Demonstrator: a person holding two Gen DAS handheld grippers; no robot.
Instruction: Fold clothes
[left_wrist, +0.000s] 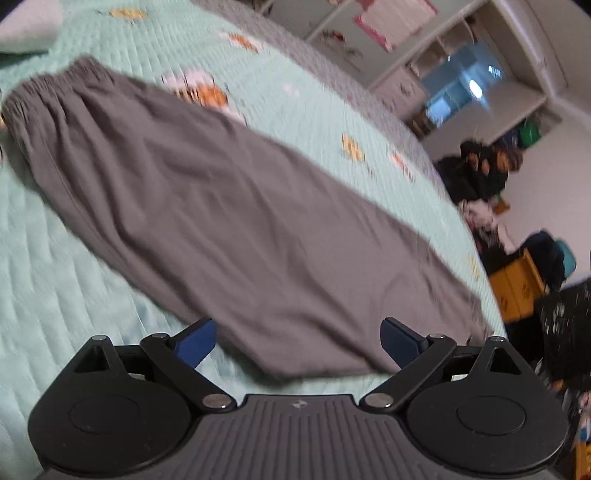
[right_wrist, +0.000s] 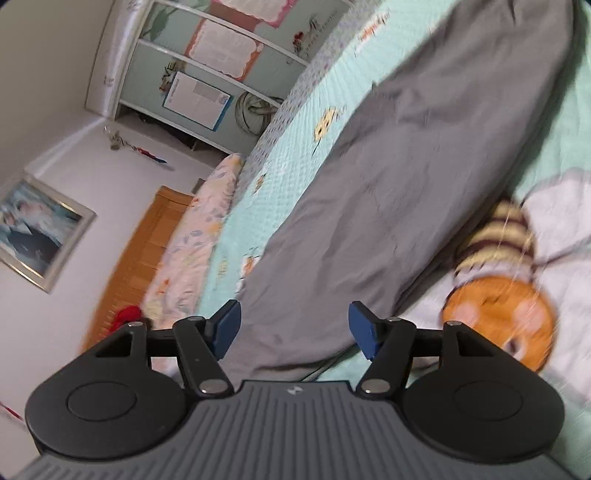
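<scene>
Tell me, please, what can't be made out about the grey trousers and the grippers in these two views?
- Grey trousers: left wrist view shows the elastic waistband; the hem end is hidden behind the left gripper.
- Right wrist view: the trousers' far end is cut off by the top edge; the near end passes under the right gripper.
- Motion blur hides seams and whether the legs lie stacked.
- Bee print on the quilted bedspread: blurred.

grey trousers (left_wrist: 236, 229) lie flat, lengthwise on the mint quilt (left_wrist: 55, 280), elastic waistband bunched.

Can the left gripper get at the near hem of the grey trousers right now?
Probably yes: the left gripper is open, and the grey trousers lie flat just ahead, nothing between.
</scene>
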